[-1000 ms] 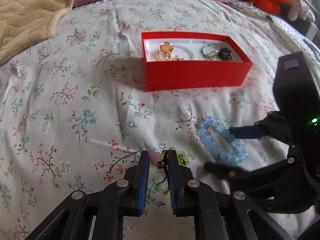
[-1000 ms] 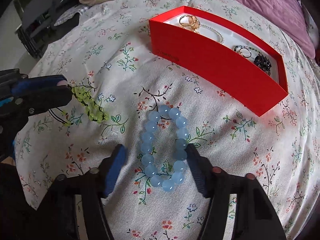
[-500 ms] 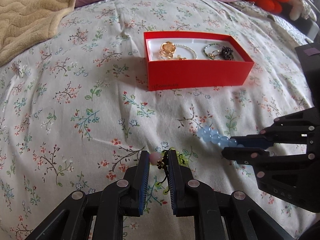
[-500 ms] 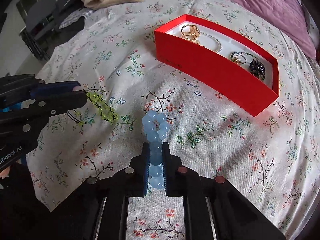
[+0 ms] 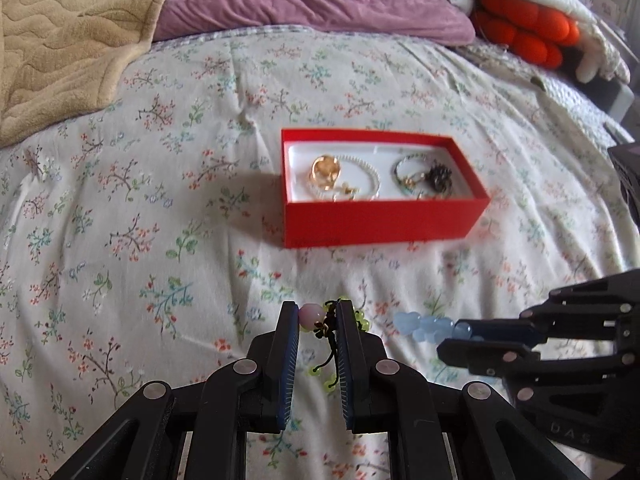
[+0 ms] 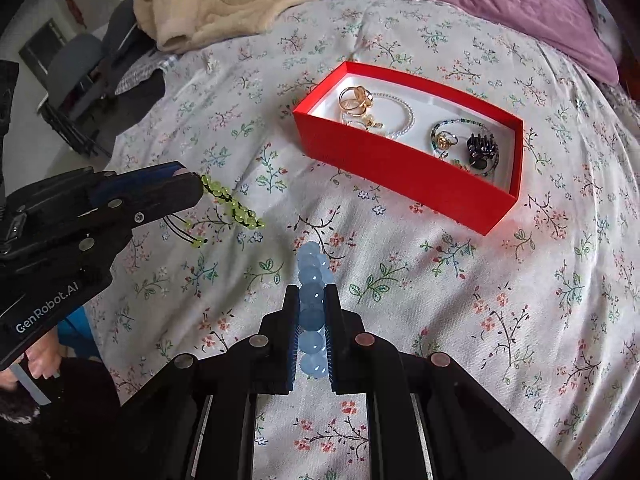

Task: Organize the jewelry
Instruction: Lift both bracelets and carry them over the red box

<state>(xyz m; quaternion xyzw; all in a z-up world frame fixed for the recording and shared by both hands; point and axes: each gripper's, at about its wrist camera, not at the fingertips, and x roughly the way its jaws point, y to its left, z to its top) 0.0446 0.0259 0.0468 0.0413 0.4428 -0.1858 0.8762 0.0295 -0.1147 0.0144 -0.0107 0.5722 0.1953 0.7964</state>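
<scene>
The right gripper [image 6: 311, 312] had its fingers clamped on a blue bracelet [image 6: 311, 276], which sat squeezed flat between the two pads, with a few beads sticking out past the tips. The bracelet was a loop of round, pale blue, glassy beads. Pinched so, its long axis ran along the fingers, pointing away toward the far side of the bed [image 6: 500, 280], above the flowered cover.

The left gripper [image 5: 318, 320] had its fingers closed on a green bracelet [image 6: 232, 204], gripping it at its pink bead [image 5: 310, 314] and dark knot right at the tips. It was a string of small yellow-green beads on a dark cord; in the right wrist view the strand trailed out from the tips to the right, and loose cord ends hung below.

A red box [image 6: 404, 160] lay farther off on the bed, its long side slanting from near left to far right, with gold rings, a pearl bracelet and dark pieces inside.
</scene>
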